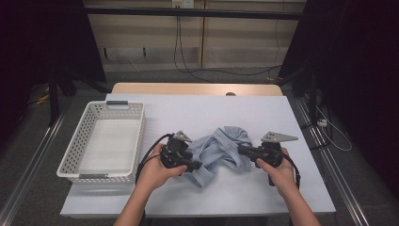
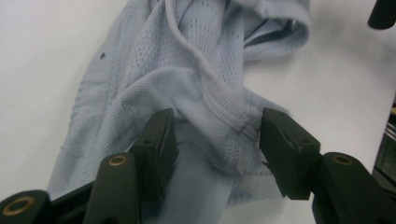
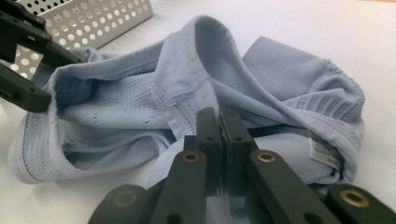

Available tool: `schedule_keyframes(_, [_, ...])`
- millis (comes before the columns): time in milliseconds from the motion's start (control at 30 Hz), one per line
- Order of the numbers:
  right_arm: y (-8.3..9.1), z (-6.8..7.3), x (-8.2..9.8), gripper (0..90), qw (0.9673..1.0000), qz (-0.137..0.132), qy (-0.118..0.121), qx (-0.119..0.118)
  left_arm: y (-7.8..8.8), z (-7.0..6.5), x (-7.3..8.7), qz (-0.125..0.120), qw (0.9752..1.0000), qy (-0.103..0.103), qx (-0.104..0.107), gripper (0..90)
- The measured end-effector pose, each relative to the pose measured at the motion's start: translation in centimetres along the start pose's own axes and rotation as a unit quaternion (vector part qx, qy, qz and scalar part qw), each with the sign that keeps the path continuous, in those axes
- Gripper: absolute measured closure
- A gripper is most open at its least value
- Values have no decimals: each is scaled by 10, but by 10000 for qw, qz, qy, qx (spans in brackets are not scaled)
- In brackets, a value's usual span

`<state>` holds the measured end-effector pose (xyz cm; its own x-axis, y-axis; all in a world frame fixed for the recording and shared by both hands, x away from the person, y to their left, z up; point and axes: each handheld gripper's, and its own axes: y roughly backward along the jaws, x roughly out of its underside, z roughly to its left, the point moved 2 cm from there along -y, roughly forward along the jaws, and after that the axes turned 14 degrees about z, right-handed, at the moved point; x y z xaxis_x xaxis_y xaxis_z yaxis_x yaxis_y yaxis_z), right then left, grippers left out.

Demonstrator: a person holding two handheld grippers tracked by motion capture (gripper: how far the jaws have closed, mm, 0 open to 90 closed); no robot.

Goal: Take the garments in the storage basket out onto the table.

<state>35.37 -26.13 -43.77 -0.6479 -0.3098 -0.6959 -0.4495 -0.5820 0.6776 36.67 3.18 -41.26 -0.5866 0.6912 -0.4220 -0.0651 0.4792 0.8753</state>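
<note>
1. Nearest the high view's camera, the person's two forearms come in from the bottom edge, each hand holding a gripper over the white table.
2. The left gripper stands with its jaws apart on either side of a ribbed hem of the light blue mesh garment; the fabric lies between the pads, which do not press on it.
3. The right gripper has its jaws clamped together on a fold of the same garment, thin fabric pinched between the pads.
4. In the high view the garment lies crumpled on the table's middle, between the left gripper and the right gripper, both touching it.
5. A white sewn-in label shows at the garment's edge in the right gripper view.
6. A white perforated basket stands at the table's left side, just beside the left hand, apart from the garment.
</note>
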Motion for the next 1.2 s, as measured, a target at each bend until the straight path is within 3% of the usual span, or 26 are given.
schedule_keyframes(233, [-1,1,0,877,10000,25,19,-5,-6,-3,0,233,9997,-70,32,726])
schedule_keyframes(367, [0,2,-1,814,10000,-23,86,17,-7,-3,-1,260,9996,-35,124,831])
schedule_keyframes(433, [1,5,-3,753,9998,-83,160,-13,-3,-3,-2,226,9995,4,201,841])
schedule_keyframes(500, [2,7,-7,625,9996,-168,212,10,1,-2,-3,135,9996,48,224,843])
schedule_keyframes(767, [0,20,-16,475,9991,-90,405,39,11,3,-5,-20,9995,124,292,844])
schedule_keyframes(833, [-5,21,-17,476,9991,-13,420,61,12,3,-6,-27,9994,121,321,844])
schedule_keyframes(900, [-11,22,-17,504,9990,52,430,-80,12,3,-7,-34,9994,118,327,844])
schedule_keyframes(967, [-15,24,-18,576,9987,105,462,-172,13,4,-8,-8,9994,123,332,843])
schedule_keyframes(1033, [-15,26,-19,753,9985,43,475,-257,15,4,-9,-25,9994,131,327,843])
schedule_keyframes(1100, [-14,25,-20,865,9985,20,458,-309,18,4,-11,-76,9994,134,326,843])
schedule_keyframes(1200, [-7,23,-23,884,9985,-59,439,-307,26,6,-14,-139,9992,144,356,842])
